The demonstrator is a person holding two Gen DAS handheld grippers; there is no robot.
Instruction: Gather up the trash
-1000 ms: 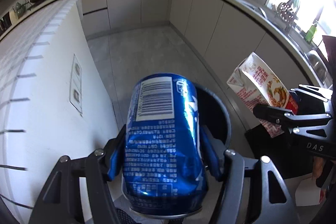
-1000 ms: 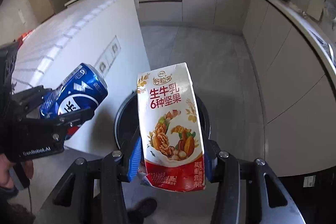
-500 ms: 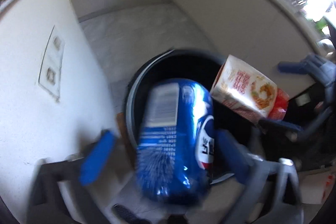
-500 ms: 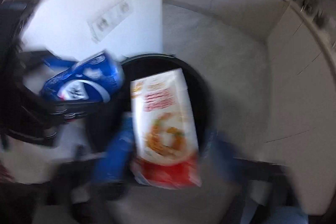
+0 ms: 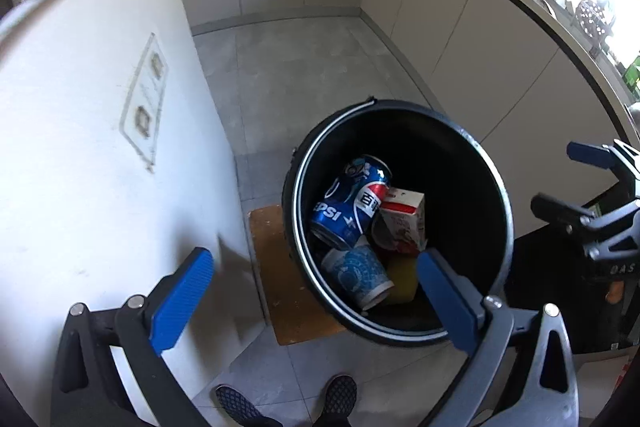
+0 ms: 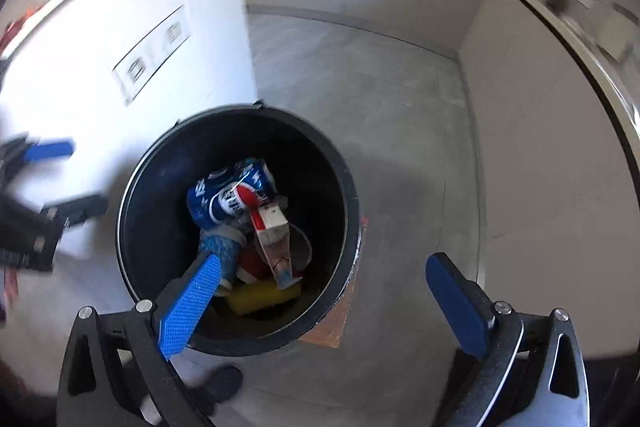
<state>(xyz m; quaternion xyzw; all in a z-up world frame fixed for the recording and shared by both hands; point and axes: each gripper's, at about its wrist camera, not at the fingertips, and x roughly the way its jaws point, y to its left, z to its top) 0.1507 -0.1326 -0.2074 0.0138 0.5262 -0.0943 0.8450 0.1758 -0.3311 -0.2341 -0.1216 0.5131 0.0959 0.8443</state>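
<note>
**The trash is in the bin, so we back away with care**

The blue can [image 5: 352, 201] and the milk carton [image 5: 402, 223] lie inside the black bin [image 5: 498, 195], on top of a paper cup [image 5: 358, 273] and something yellow [image 6: 262, 295]. The bin sits on the floor beside the white wall [image 5: 80, 155]. Our left gripper [image 5: 312, 301] and right gripper [image 6: 324, 301] hang above it, both with jaws wide apart and holding nothing. We think the drop is done. We should lift both straight up, bump nothing, and look around for more trash.
</note>
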